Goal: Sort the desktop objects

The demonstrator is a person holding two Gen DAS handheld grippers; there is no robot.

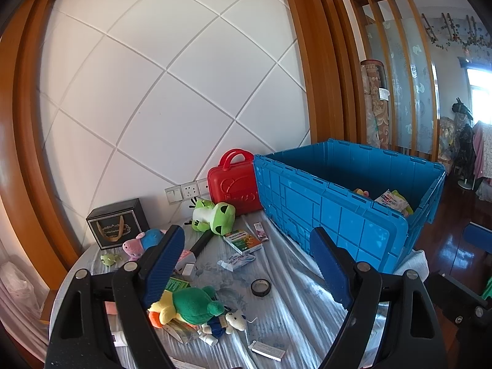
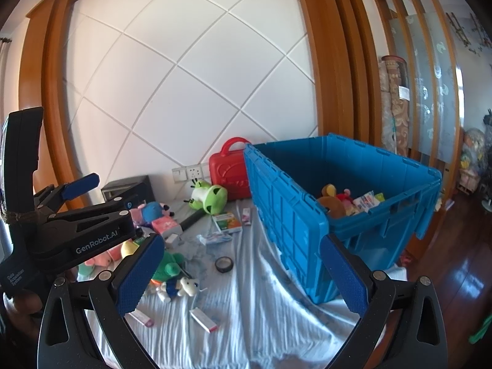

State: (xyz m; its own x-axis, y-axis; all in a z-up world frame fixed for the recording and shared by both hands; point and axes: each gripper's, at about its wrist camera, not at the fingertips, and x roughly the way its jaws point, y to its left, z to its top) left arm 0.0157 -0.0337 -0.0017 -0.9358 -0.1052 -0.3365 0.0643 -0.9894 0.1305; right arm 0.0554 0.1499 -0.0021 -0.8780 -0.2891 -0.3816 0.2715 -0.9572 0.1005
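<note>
My left gripper (image 1: 246, 243) hangs open over the cloth-covered table (image 1: 301, 301), nothing between its blue pads. Beneath its left finger lies a green and yellow plush (image 1: 187, 304), with a white mouse plush (image 1: 235, 323) beside it. A black tape roll (image 1: 260, 287) lies on the cloth between the fingers. The blue crate (image 1: 323, 203) stands at the right and holds plush toys and packets (image 2: 347, 200). My right gripper (image 2: 243, 246) is open too, empty, in front of the crate (image 2: 286, 209). In the right wrist view the left gripper (image 2: 113, 196) sits at the left, a hand holding it.
A green frog plush (image 1: 215, 212), red case (image 1: 232, 184), black box (image 1: 117, 224), pig plush (image 1: 144, 241), medicine box (image 1: 243, 241) and toothpaste tube (image 1: 236, 261) lie toward the wall. Small white boxes (image 2: 203, 319) lie near the front. Wood floor (image 2: 461, 276) lies at the right.
</note>
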